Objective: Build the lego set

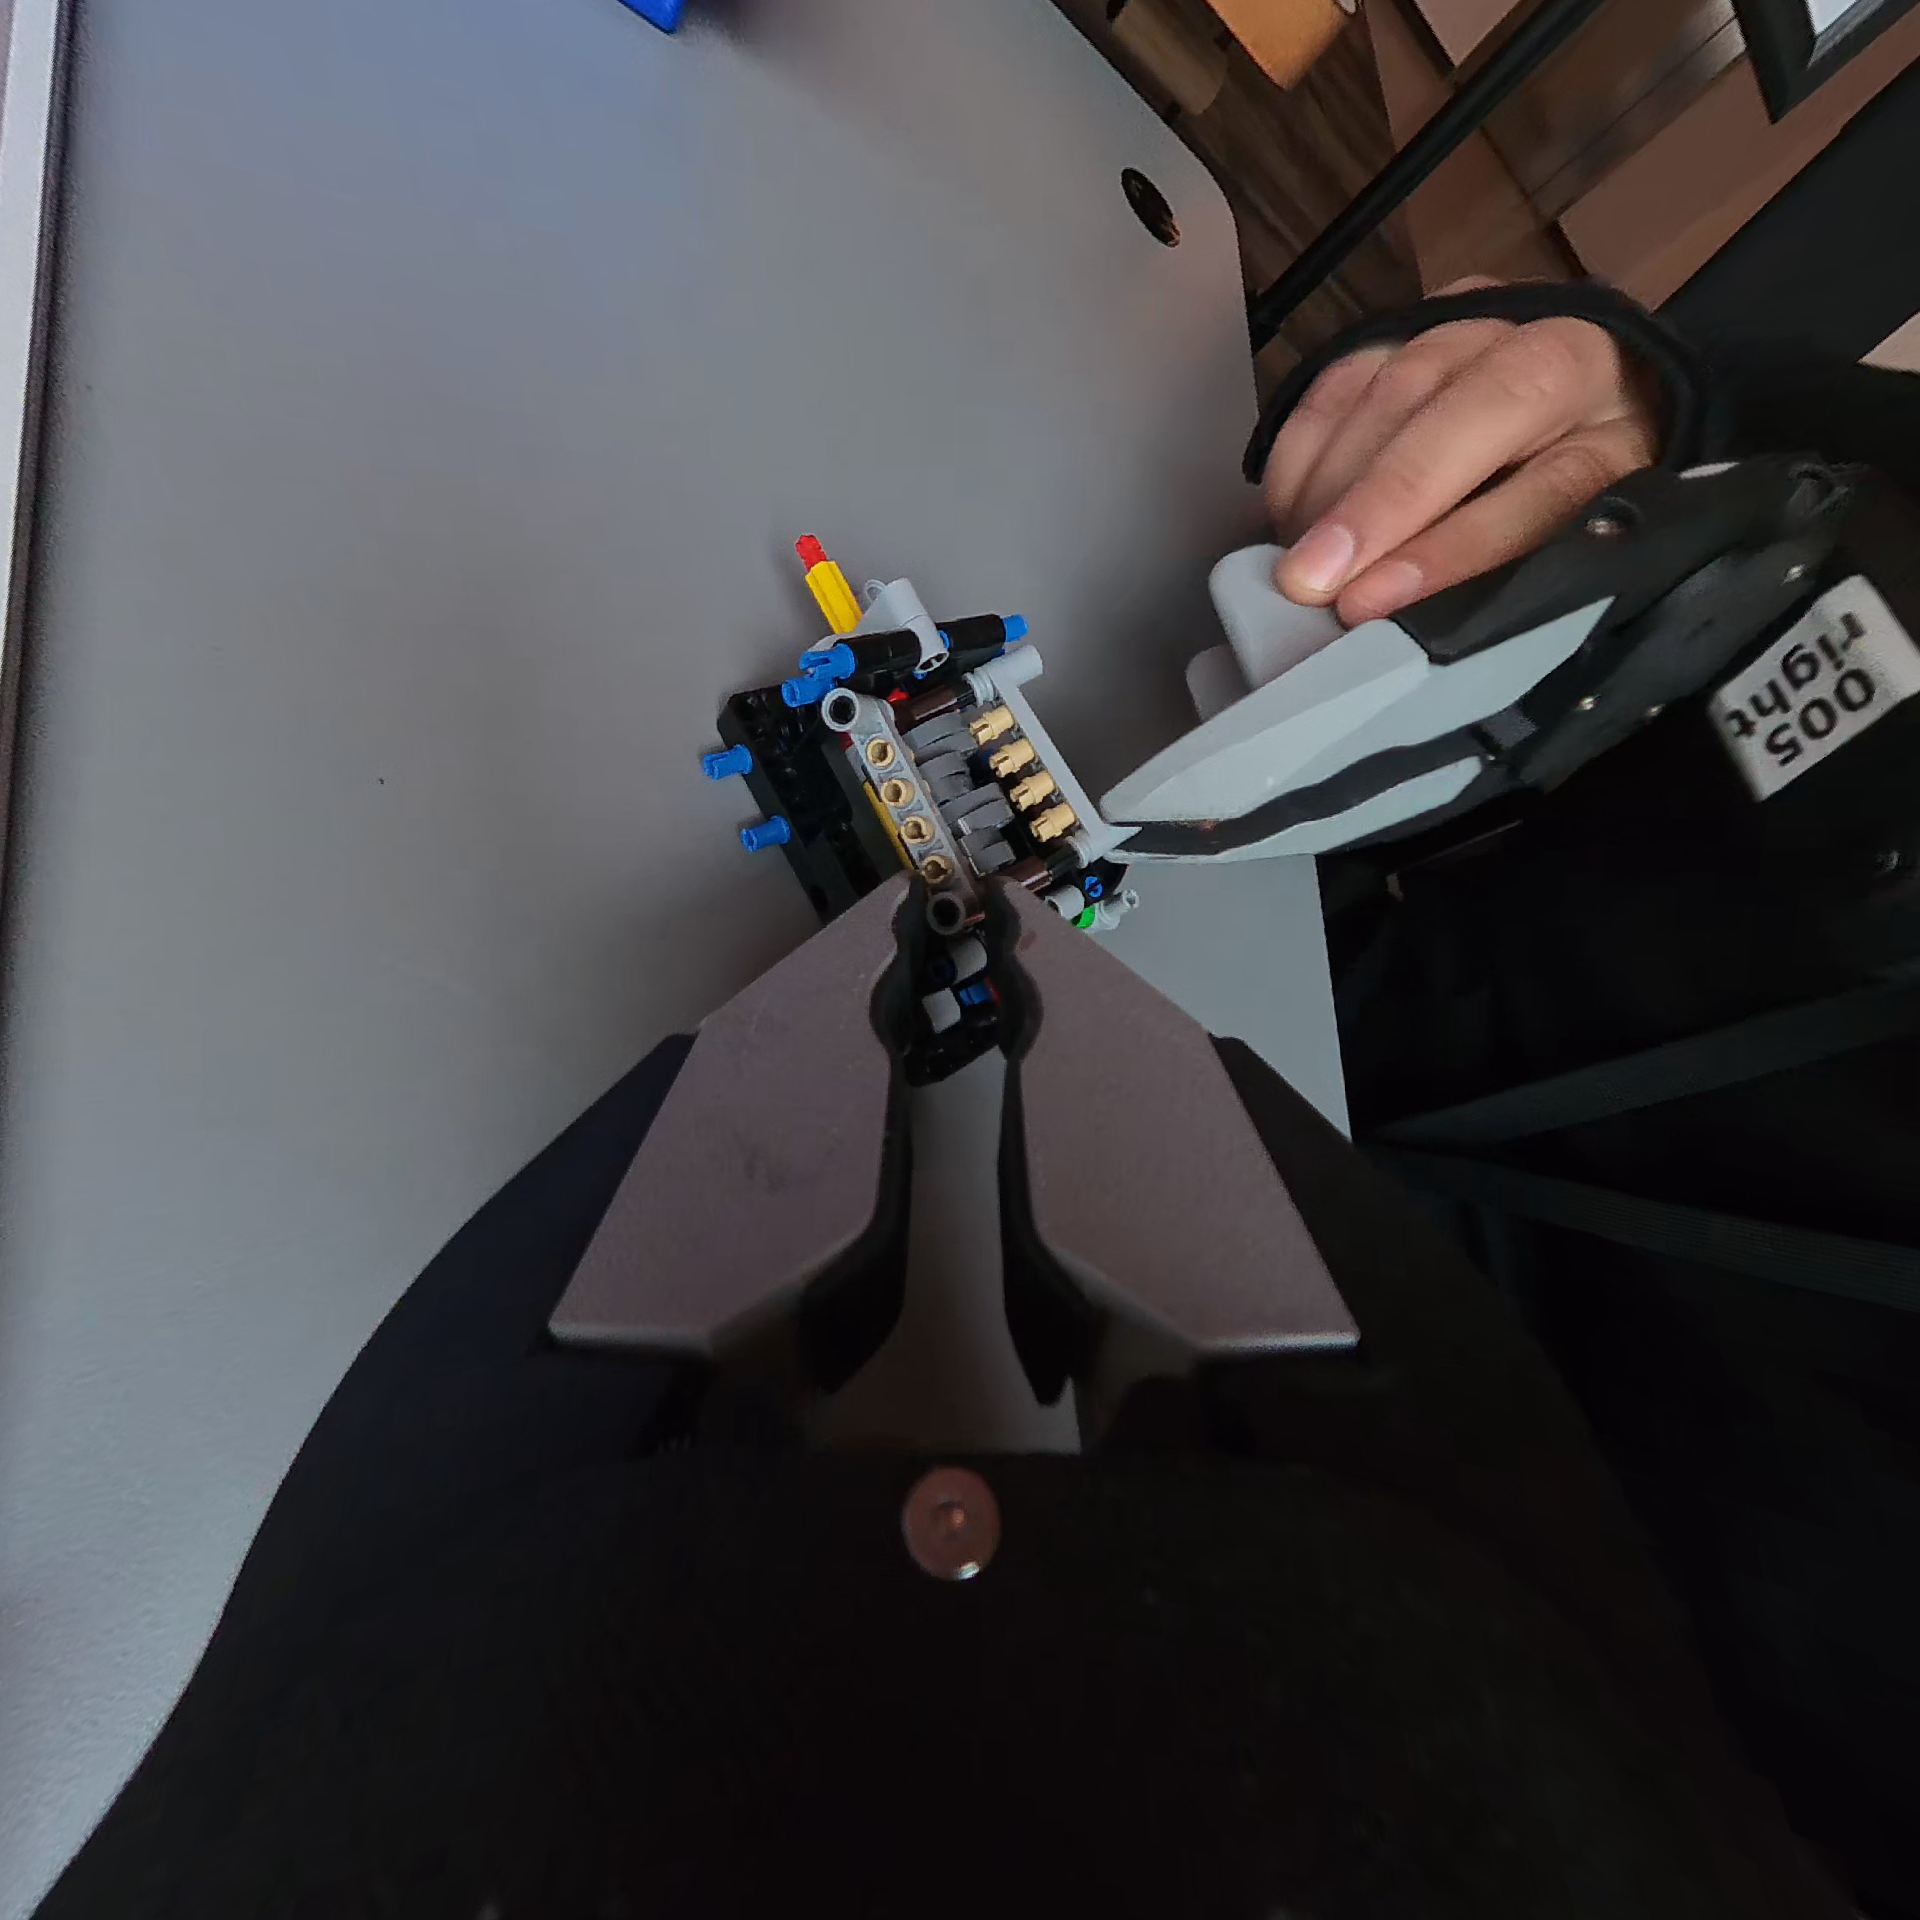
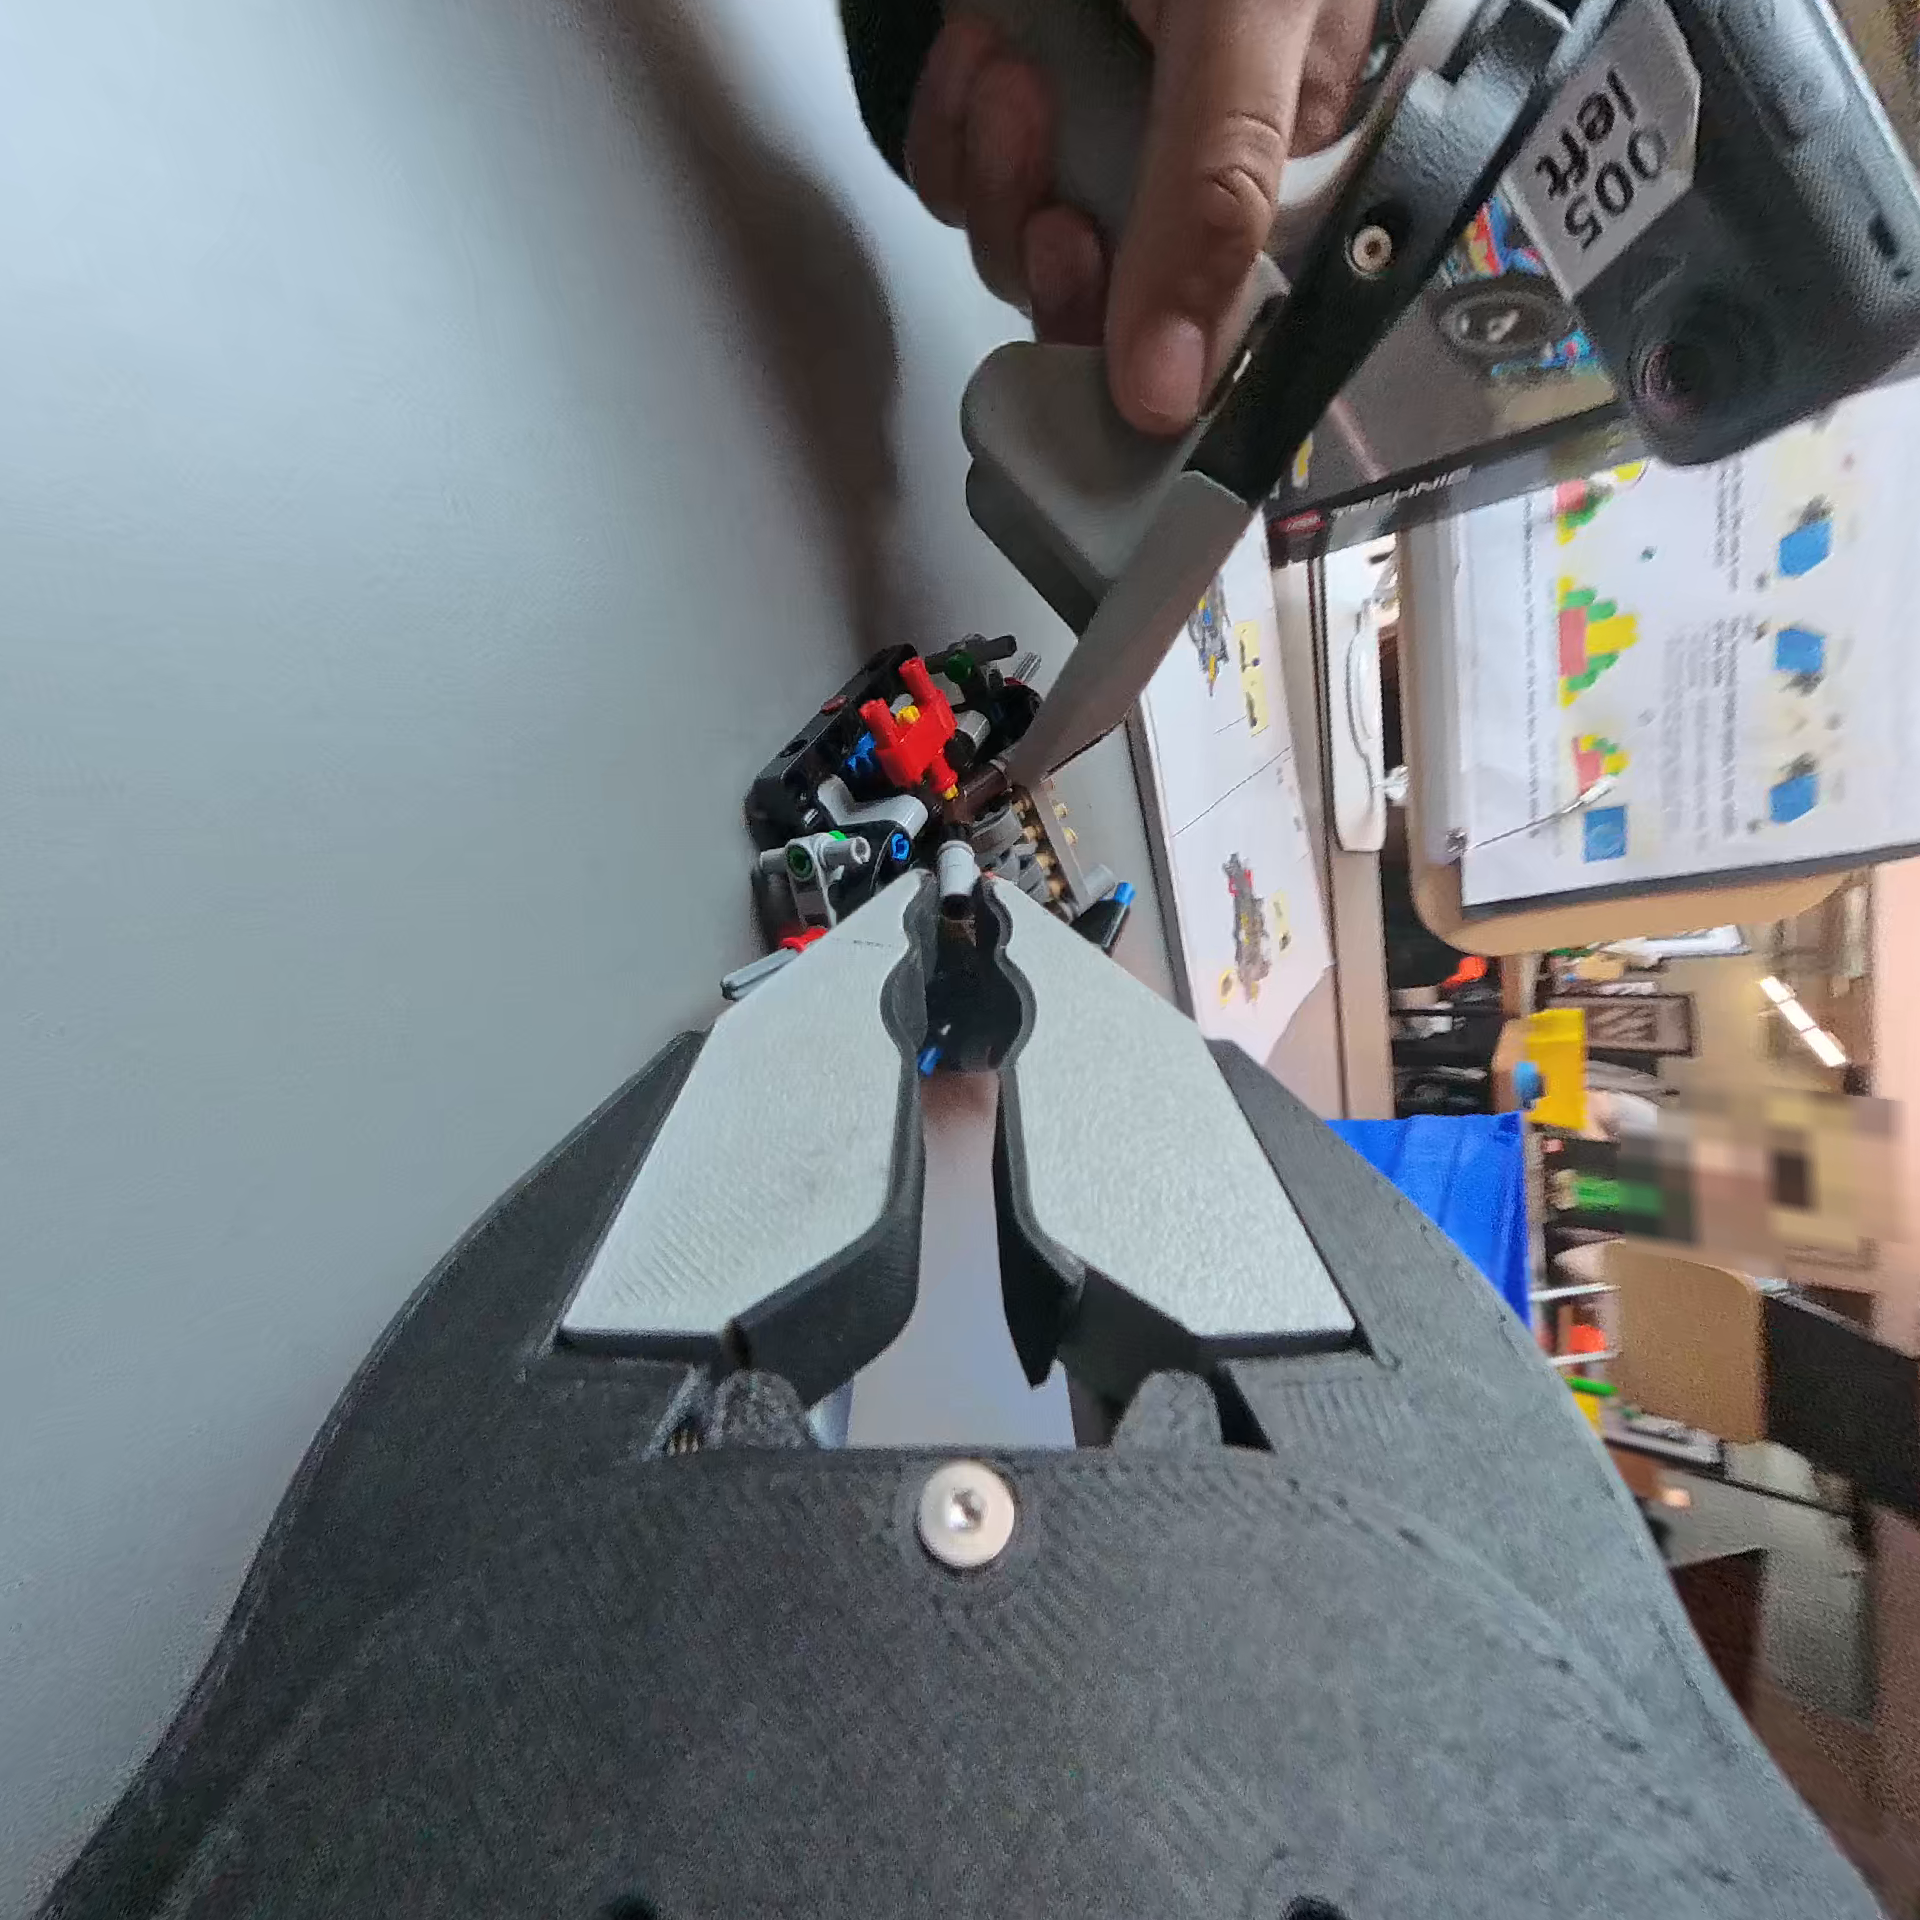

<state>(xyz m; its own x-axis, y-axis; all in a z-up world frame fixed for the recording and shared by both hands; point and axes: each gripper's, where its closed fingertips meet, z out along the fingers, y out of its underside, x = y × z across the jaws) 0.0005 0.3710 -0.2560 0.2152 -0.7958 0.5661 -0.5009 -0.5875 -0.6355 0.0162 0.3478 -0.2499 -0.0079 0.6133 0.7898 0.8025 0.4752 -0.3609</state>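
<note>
Left wrist view: left gripper clamped on the near end of the lego assembly, held up over the grey table. Long axis running straight ahead, away from the tips — tan pins in two rows along it. Right gripper closing in from the right, tips at the grey beam's edge.

Right wrist view: right gripper nearly together around a grey-and-black pin end of the lego assembly — clamped or only touching, cannot tell. Left gripper pinching from above right.
</note>
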